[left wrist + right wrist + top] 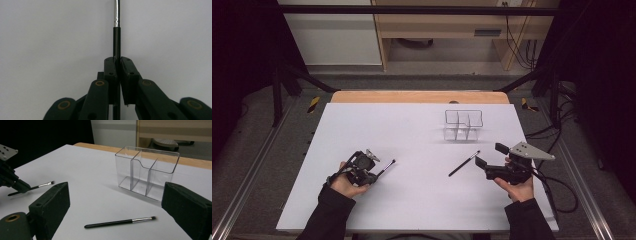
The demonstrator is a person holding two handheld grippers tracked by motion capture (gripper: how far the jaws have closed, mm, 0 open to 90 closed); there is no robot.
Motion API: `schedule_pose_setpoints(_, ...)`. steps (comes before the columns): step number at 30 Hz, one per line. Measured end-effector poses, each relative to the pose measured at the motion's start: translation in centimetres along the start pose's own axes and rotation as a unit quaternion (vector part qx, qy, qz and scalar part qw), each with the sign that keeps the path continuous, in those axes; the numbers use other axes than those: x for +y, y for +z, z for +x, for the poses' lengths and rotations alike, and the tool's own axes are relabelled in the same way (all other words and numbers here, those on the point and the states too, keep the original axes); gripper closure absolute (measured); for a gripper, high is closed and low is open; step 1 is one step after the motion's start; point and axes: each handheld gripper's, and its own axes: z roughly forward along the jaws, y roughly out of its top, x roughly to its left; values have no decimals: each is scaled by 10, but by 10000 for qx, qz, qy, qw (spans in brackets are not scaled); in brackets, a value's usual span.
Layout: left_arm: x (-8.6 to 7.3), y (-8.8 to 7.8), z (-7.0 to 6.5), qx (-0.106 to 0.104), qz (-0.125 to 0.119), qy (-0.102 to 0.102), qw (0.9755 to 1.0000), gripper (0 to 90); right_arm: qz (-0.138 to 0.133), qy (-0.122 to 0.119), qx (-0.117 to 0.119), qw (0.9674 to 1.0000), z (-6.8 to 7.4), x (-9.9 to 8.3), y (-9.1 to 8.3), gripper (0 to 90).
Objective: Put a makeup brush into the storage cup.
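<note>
I'm clamping the left gripper [117, 66] on a brush [116, 37] handle, bristles pointing ahead for the organizer [463, 124] beyond, while my right gripper [115, 202] is hanging agape just behind the second brush [120, 222] lying flat.

Your sleeves: dark, long, reaching wrists. Your left claw [381, 172]: black body, small grey three-cornered plate on top, black linkage arms with brass-coloured pivot rings, flat black pads with small screw holes. Your right claw [487, 155]: black, blocky pads, larger grey three-cornered plate with holes, black cable trailing behind.
</note>
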Motion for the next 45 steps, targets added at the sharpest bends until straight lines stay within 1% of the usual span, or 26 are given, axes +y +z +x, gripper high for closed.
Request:
schedule_pose_setpoints(2,-1,-3,0,8,-90,-13,10000,835,0,2,-4,10000,0,0,0,84)
schedule_pose_setpoints(4,-1,-6,1,10,-224,-108,9997,835,-23,-6,-13,10000,0,0,0,85)
schedule_pose_setpoints(5,-1,-8,2,28,-290,-113,9995,835,-27,-11,-15,10000,0,0,0,86)
schedule_pose_setpoints(8,-2,-13,3,33,-505,-218,9985,835,-22,0,-12,10000,0,0,0,86)
schedule_pose_setpoints(11,-4,-17,4,118,-729,-314,9968,834,-13,11,-2,10000,0,0,1,86)
schedule_pose_setpoints(13,-4,-18,3,165,-867,-430,9952,835,-25,20,1,10000,0,0,1,86)
schedule_pose_setpoints(15,-5,-21,4,227,-961,-445,9941,835,-35,43,21,10000,1,0,0,86)
schedule_pose_setpoints(17,-5,-22,3,261,-1108,-535,9921,835,-40,67,44,10000,1,0,1,86)
schedule_pose_setpoints(19,-5,-25,3,304,-1220,-561,9905,835,-32,51,43,10000,1,0,1,86)
schedule_pose_setpoints(22,-6,-28,1,350,-1449,-628,9868,835,-39,62,54,10000,2,0,1,86)
schedule_pose_setpoints(25,-6,-32,0,427,-1582,-584,9848,835,-49,76,70,9999,3,1,1,86)
schedule_pose_setpoints(27,-6,-33,-2,440,-1701,-641,9824,835,-65,53,75,9999,3,1,1,86)
schedule_pose_setpoints(28,-6,-34,-2,461,-1696,-603,9826,835,-57,53,90,9999,4,1,1,86)
schedule_pose_setpoints(29,-6,-34,-3,458,-1752,-640,9814,835,-65,39,94,9999,5,2,1,86)
schedule_pose_setpoints(31,-6,-35,-4,470,-1805,-633,9804,835,-66,39,119,9999,7,2,2,86)
schedule_pose_setpoints(33,-6,-36,-5,458,-1879,-661,9789,835,-81,54,143,9998,8,2,2,86)
schedule_pose_setpoints(35,-6,-38,-6,445,-1906,-628,9786,835,-93,41,140,9999,9,3,3,86)
schedule_pose_setpoints(36,-6,-38,-7,447,-1959,-653,9774,835,-96,48,149,9998,9,3,3,86)
schedule_pose_setpoints(38,-5,-39,-9,445,-1990,-640,9769,835,-91,71,163,9998,10,3,4,86)
schedule_pose_setpoints(39,-5,-39,-10,452,-2045,-656,9756,835,-92,75,164,9998,10,3,4,86)
schedule_pose_setpoints(40,-5,-40,-11,451,-2054,-641,9755,835,-96,85,169,9998,10,3,4,86)
schedule_pose_setpoints(41,-4,-40,-12,456,-2116,-657,9741,835,-101,93,175,9998,10,3,4,86)
schedule_pose_setpoints(42,-4,-41,-13,457,-2115,-652,9741,835,-106,99,177,9997,11,3,4,87)
schedule_pose_setpoints(43,-4,-42,-14,472,-2181,-652,9726,835,-108,102,177,9997,11,3,5,87)
schedule_pose_setpoints(44,-4,-43,-16,488,-2186,-617,9726,835,-108,109,184,9997,11,3,5,88)
schedule_pose_setpoints(45,-3,-44,-17,472,-2218,-627,9719,835,-105,117,185,9997,11,3,6,88)
